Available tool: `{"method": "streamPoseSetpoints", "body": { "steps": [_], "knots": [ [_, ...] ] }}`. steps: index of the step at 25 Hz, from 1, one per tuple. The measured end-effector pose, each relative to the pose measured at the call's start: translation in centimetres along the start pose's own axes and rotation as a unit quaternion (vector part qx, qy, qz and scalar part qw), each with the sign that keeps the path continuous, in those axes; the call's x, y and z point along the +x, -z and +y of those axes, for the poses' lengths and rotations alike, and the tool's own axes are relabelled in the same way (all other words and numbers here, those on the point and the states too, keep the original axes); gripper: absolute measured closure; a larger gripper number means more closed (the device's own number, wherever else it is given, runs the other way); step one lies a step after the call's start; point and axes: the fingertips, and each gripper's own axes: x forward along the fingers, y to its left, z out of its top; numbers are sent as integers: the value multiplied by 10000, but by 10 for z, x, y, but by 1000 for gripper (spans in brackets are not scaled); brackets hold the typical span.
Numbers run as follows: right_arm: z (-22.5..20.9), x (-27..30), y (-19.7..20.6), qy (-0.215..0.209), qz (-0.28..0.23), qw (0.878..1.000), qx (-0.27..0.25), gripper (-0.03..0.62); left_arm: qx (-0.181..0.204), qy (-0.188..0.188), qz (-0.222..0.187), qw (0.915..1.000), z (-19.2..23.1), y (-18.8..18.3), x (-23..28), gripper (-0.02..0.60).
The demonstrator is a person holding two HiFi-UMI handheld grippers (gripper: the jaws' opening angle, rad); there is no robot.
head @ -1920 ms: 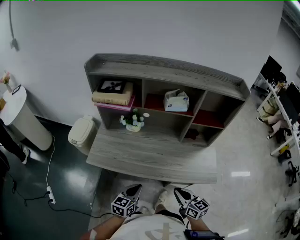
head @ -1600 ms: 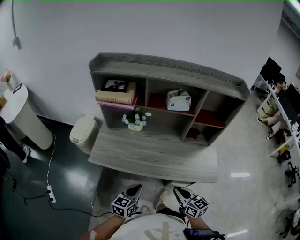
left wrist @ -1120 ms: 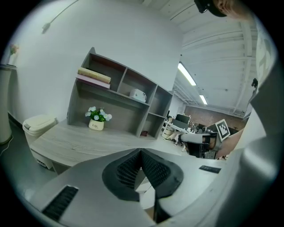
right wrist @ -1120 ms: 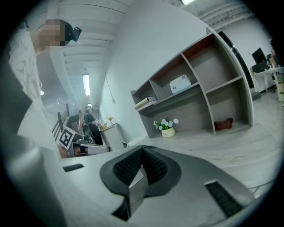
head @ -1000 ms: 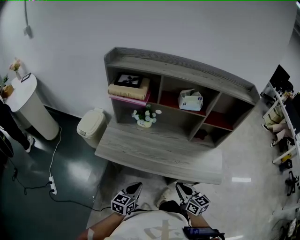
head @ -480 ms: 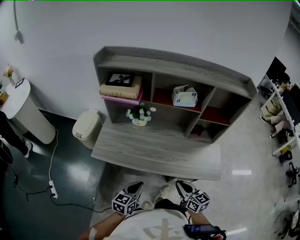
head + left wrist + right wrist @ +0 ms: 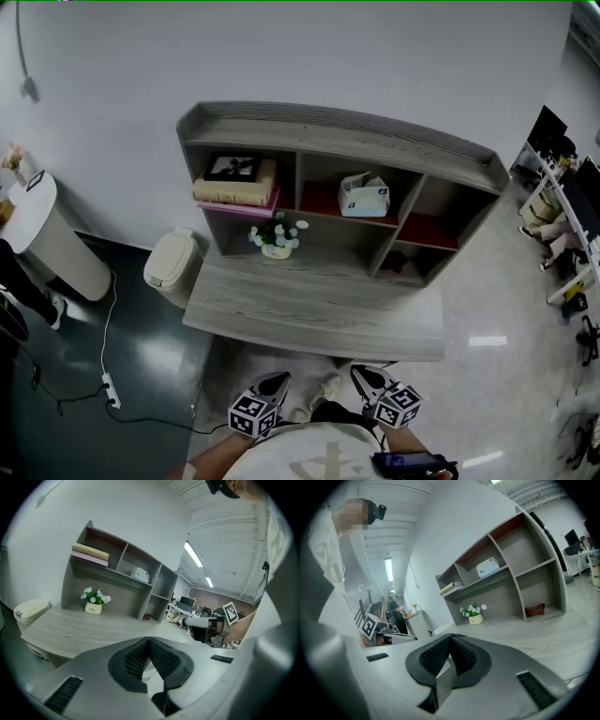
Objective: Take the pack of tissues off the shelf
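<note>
The left gripper (image 7: 273,382) and the right gripper (image 7: 364,377) are held low by the near edge of the desk (image 7: 309,309), pointing ahead and a bit down. Both have their jaws pressed together with nothing inside. The pack of tissues (image 7: 364,196) sits in the top middle box of the shelf (image 7: 328,141), well apart from them.

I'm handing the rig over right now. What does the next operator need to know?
Left gripper: shut, empty, held low in front of the desk.
Right gripper: shut, empty, beside the left one.
Pack of tissues: in the upper middle compartment of the shelf, untouched.
Done: nothing yet.
Left: reach up to the compartment, open a gripper, close on the pack, bring it out.
</note>
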Motion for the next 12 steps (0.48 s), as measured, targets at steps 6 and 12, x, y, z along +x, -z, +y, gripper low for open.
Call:
{"method": "streamPoseSetpoints", "body": {
  "steps": [6, 12],
  "knots": [
    [-16, 5, 4, 12, 98, 9999, 76, 589, -67, -84, 57, 9999, 7, 3, 7, 580],
    [-30, 34, -2, -147, 89, 9997, 153, 589, -92, -301, 12, 9995, 24, -7, 14, 580]
  ]
}}
